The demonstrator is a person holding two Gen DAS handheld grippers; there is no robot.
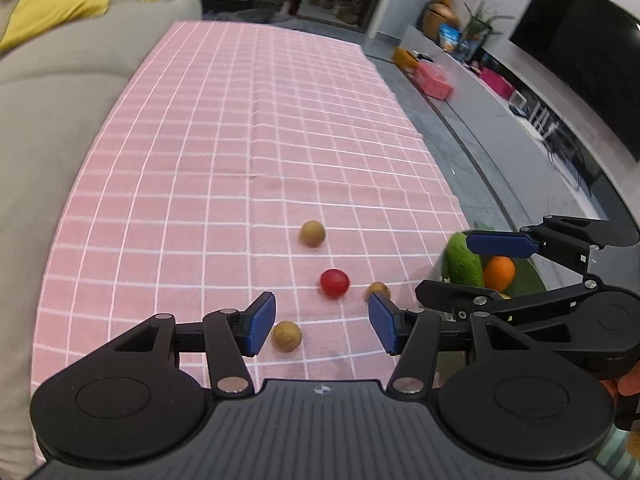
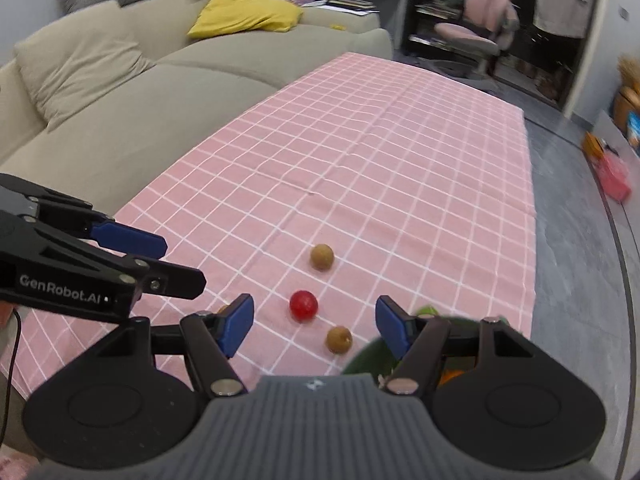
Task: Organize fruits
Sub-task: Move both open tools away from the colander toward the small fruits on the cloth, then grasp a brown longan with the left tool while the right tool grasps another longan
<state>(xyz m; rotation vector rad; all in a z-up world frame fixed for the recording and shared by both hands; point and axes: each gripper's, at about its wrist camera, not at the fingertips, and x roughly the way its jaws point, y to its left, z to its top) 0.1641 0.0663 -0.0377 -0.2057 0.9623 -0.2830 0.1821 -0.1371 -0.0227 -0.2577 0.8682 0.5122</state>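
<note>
— Judging by what lies loose, how far along is the sorting?

— Partly done, it seems. Four small fruits sit out on the pink checked tablecloth (image 1: 224, 128) near its near edge: a round red fruit (image 1: 334, 282), and three tan round fruits, one farther up the cloth (image 1: 312, 233), one just beside the red one toward the right edge (image 1: 378, 290), and one nearest the left gripper (image 1: 322, 322).

— And the container?

— A dark green bowl (image 1: 528, 280) sits at the cloth's near right corner (only partly visible behind the right gripper (image 1: 456, 266)). It holds a green oblong fruit (image 1: 462, 264) and an orange round fruit (image 1: 499, 272), touching each other. Whether more lies inside cannot be told.

— Are the tools carrying anything?

— Neither. The left gripper's blue pads stand apart with nothing between them; the nearest tan fruit (image 1: 286, 336) lies just beside its left pad, not gripped. The right gripper in its own view (image 2: 316, 324) is likewise released and empty, with the red fruit (image 2: 303, 305) and a tan one (image 2: 339, 339) on the cloth ahead of it.

— So what remains?

— Likely moving those four loose fruits to the bowl.
</note>
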